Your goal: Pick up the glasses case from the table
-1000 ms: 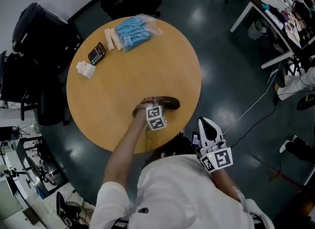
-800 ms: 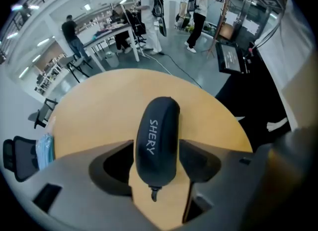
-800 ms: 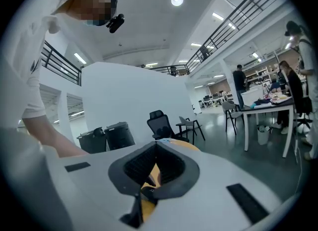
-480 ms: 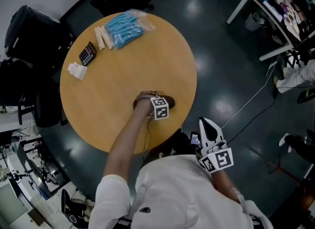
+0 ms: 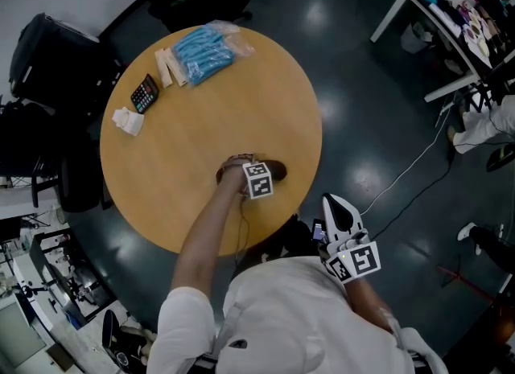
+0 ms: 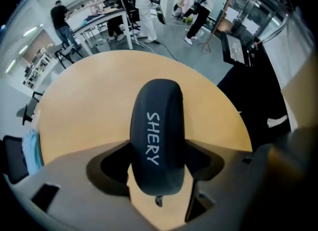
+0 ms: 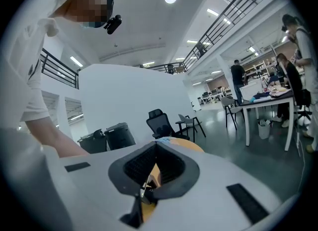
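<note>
The glasses case [image 6: 158, 135] is dark, oval and marked SHERY. It lies on the round wooden table [image 5: 201, 115] near its front edge. From the head view only its right end [image 5: 278, 170] shows past the marker cube. My left gripper [image 5: 259, 173] points straight down over it. The left gripper view shows the left gripper [image 6: 158, 148] straddling the case, jaws just opened wide, one finger on each side. My right gripper [image 5: 332, 201] hangs off the table by the person's body. Seen from its own camera, the right gripper [image 7: 155, 144] has its tips together and holds nothing.
At the table's far side lie a blue plastic packet [image 5: 201, 51], beige sachets [image 5: 167, 67], a calculator [image 5: 145, 93] and a crumpled white tissue [image 5: 127, 121]. Black chairs [image 5: 48, 51] stand to the left. A white desk [image 5: 426, 10] and a floor cable [image 5: 410, 171] are on the right.
My left gripper has come down over the case, which now shows less past the cube. The right gripper has stayed about where it was.
</note>
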A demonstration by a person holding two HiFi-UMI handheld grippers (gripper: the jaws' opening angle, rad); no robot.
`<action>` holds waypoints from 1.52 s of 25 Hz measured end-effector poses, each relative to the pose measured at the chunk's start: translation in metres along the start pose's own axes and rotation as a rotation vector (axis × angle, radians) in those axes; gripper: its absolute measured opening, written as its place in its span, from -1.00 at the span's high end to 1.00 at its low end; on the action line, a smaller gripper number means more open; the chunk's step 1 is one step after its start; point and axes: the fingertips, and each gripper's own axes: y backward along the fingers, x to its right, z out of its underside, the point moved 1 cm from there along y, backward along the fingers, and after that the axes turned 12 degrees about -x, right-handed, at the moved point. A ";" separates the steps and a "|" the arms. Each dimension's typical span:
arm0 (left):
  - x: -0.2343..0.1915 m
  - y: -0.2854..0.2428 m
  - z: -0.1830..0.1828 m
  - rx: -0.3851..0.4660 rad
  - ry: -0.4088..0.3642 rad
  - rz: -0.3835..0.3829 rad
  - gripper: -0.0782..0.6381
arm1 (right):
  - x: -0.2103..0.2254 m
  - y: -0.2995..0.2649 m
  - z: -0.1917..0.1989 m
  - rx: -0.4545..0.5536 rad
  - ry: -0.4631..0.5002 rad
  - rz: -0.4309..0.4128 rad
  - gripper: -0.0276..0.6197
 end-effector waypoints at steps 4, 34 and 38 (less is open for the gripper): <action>-0.008 0.033 0.006 0.180 0.183 -0.011 -0.12 | -0.006 -0.003 -0.010 0.018 0.032 -0.027 0.87; 0.108 0.348 0.107 1.511 1.071 -0.512 -0.11 | -0.076 -0.026 -0.036 0.078 0.258 -0.158 0.87; 0.112 0.348 0.104 1.510 1.061 -0.508 -0.11 | -0.074 -0.021 -0.035 0.078 0.255 -0.144 0.87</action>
